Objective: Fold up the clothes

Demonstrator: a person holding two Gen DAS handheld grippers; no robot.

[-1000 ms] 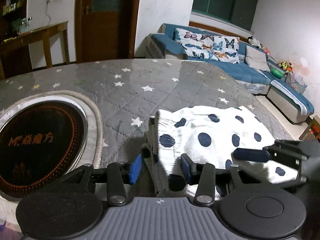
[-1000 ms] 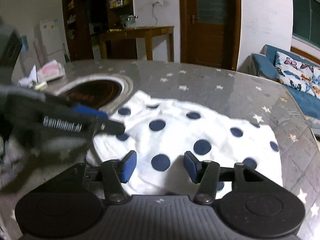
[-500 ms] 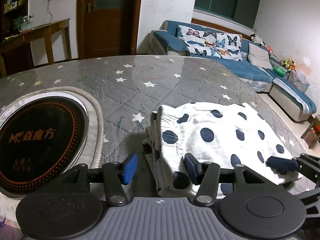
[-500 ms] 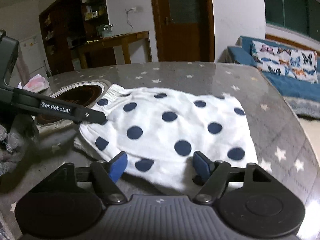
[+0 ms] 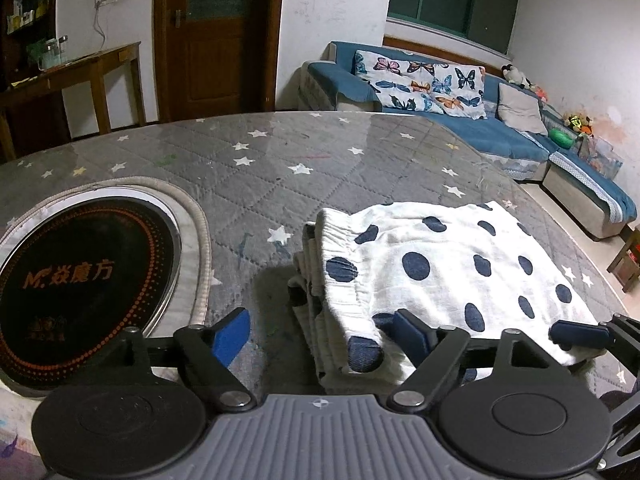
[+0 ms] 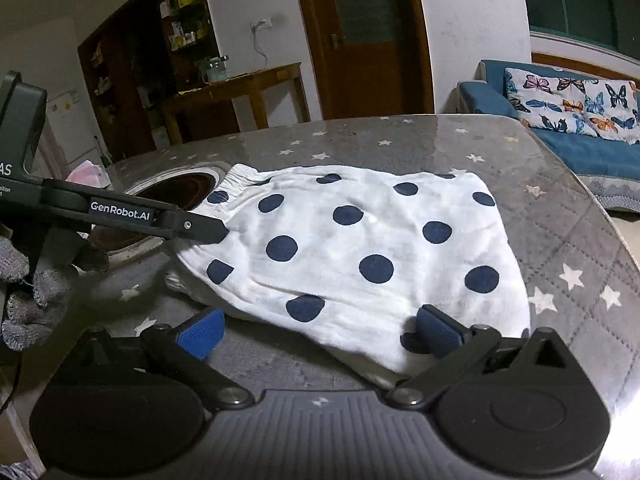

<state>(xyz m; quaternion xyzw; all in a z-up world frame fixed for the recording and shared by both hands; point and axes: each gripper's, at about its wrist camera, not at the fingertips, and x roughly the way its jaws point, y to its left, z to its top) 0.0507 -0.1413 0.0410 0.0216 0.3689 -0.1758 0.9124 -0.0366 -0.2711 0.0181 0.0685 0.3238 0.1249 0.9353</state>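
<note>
A white garment with dark blue dots (image 5: 440,264) lies folded in layers on the grey star-patterned table; it also shows in the right wrist view (image 6: 360,248). My left gripper (image 5: 320,336) is open at the garment's near waistband corner, one pad by the cloth, holding nothing. Its arm shows in the right wrist view (image 6: 120,216) with the tip at the waistband edge. My right gripper (image 6: 316,332) is open at the garment's near edge, empty. One of its fingertips (image 5: 580,334) shows at the right in the left wrist view.
A round black induction hob (image 5: 76,284) with a pale ring is set in the table (image 5: 280,168) left of the garment. A blue sofa (image 5: 460,120) stands beyond the table's right edge. A wooden side table (image 6: 240,92) and door stand behind.
Both grippers have drawn back from the garment and opened wider. The garment now lies flat and released, where a second ago the right gripper was over it.
</note>
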